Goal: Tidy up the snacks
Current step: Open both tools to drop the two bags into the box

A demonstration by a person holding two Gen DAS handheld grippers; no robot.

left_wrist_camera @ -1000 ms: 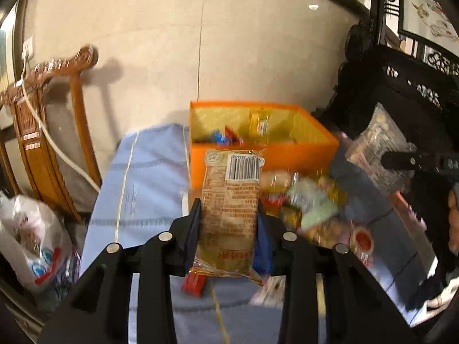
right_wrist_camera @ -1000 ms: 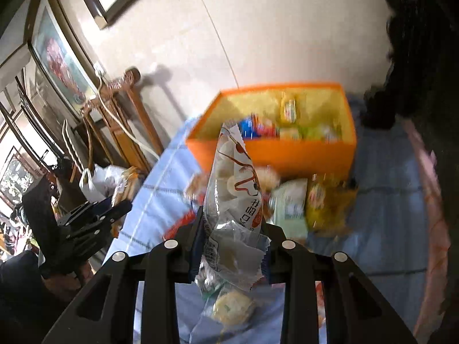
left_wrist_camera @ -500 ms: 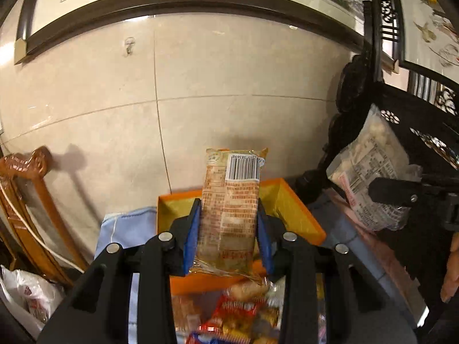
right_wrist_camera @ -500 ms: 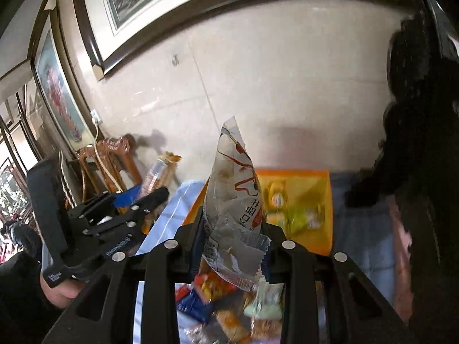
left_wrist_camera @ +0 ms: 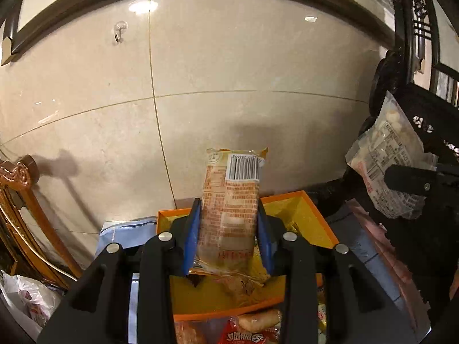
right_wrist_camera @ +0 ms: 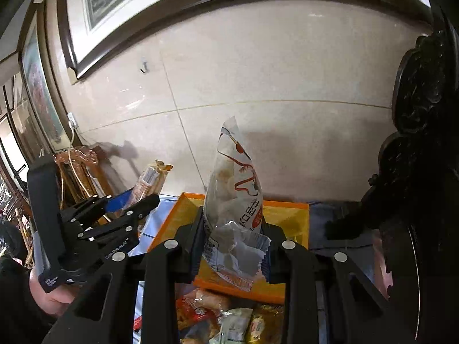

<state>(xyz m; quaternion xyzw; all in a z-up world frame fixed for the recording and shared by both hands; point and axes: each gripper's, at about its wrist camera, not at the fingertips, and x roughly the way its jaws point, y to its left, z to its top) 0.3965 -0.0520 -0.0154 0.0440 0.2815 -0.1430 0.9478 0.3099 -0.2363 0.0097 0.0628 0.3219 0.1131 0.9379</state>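
Left hand-held gripper (left_wrist_camera: 228, 230): clenched on an orange-printed plastic snack packet with a white barcode label (left_wrist_camera: 231, 200), which stands upright between the blue pads, barcode end up.
Right hand-held gripper (right_wrist_camera: 233, 242): clenched on a white crinkled plastic snack bag with red drawings (right_wrist_camera: 233, 197), upright, its torn-looking lower edge hanging below the pads.
Orange rectangular box with yellow lining (left_wrist_camera: 308, 219): on the blue-cloth-covered counter (left_wrist_camera: 123, 229), directly behind both held packets at 12 o'clock.
Loose snack packets (right_wrist_camera: 226, 319): heaped on the counter at 6 o'clock, just before the box's near wall.
Carved wooden chair (left_wrist_camera: 20, 197): at 9 o'clock by the tiled wall.
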